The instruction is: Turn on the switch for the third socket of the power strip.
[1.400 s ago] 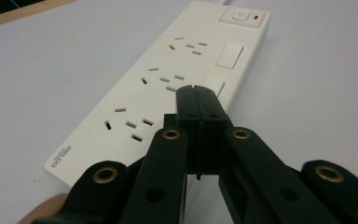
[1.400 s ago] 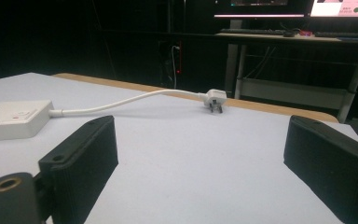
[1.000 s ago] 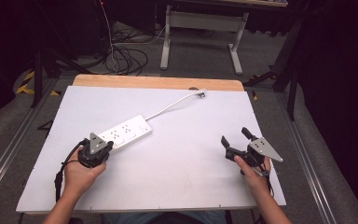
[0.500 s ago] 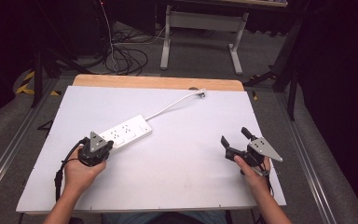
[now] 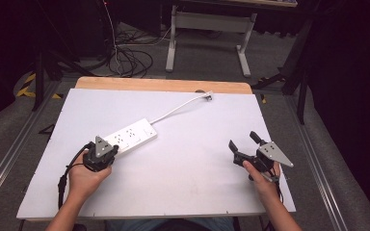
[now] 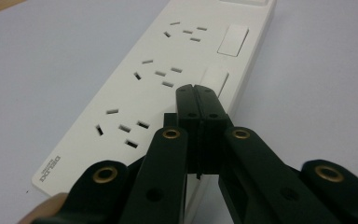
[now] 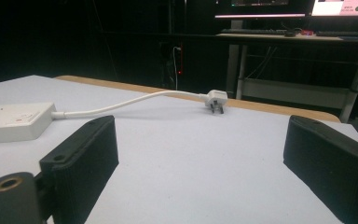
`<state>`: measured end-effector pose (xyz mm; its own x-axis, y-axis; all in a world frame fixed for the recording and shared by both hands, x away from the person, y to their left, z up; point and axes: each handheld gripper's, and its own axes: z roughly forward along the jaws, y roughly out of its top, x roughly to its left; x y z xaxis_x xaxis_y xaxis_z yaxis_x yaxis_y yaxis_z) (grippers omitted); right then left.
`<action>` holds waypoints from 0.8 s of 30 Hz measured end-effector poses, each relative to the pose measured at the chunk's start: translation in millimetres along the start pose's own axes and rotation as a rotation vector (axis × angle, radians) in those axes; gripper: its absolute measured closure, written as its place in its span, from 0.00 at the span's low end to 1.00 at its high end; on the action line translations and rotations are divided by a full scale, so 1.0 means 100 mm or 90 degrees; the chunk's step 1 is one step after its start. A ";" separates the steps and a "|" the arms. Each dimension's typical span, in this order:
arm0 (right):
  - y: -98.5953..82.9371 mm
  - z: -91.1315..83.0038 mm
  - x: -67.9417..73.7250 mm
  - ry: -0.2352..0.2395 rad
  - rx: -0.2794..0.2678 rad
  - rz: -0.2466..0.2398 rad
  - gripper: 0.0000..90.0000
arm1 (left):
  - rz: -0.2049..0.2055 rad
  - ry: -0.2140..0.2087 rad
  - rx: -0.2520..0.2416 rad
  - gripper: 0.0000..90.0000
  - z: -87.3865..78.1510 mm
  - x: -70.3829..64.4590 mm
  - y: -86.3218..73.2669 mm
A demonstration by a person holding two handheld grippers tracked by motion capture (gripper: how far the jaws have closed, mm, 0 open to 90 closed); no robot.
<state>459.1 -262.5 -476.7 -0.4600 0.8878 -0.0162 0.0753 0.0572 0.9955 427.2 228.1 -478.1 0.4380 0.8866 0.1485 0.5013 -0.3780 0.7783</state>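
dark floor and tangled cables ring a white-topped bench (image 5: 183, 183) with a wooden strip along its far edge. on it lies a white power strip (image 5: 130, 138), left of centre, its cord (image 5: 173, 111) curving away to a plug (image 5: 208, 96) that rests near the far edge, prongs down, plugged into nothing.

the left gripper (image 5: 107, 150) sits at the near end of the power strip with its jaws pressed together; in the left gripper view the tips (image 6: 198, 95) hover over or rest on the strip (image 6: 168, 79) beside a rocker switch (image 6: 216, 80), and i cannot tell whether they actually touch it. the right gripper (image 5: 243, 147) rests well apart on the right of the bench, jaws wide apart and holding nothing, looking across at the plug (image 7: 216, 100).

the likely work is pressing a switch. the risks as i judge them: the strip is light and lies loose on a smooth sheet, so a push that is not straight down could skate it away or swing it round on its cord rather than tipping the rocker. closed tips are narrow and could slip off the switch edge into the gap beside it or onto the socket holes. with the right gripper far off, nothing steadies the strip. a sideways drag could also tug the plug across the bench toward the far edge.
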 end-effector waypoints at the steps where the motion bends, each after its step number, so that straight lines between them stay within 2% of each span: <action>1: 0.00 0.00 0.00 0.000 0.000 0.000 0.11 | 0.000 -0.002 -0.001 1.00 0.00 0.00 0.00; 13: 0.00 -0.01 0.00 -0.001 0.000 0.001 0.11 | 0.007 -0.007 -0.004 1.00 0.03 -0.02 -0.01; 19: 0.00 -0.02 -0.01 -0.001 -0.002 0.005 0.12 | -0.014 -0.022 -0.015 1.00 0.04 0.02 -0.03; 21: 0.00 -0.02 -0.01 0.001 -0.003 0.005 0.12 | -0.006 -0.024 -0.017 1.00 0.03 0.03 -0.03; 24: 0.00 -0.02 -0.01 0.001 -0.002 0.008 0.12 | -0.021 -0.018 -0.029 1.00 -0.03 0.08 -0.04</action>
<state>458.2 -264.6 -476.3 -0.4608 0.8875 -0.0038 0.0784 0.0449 0.9959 426.6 237.2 -477.8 0.4430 0.8904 0.1046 0.4815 -0.3348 0.8100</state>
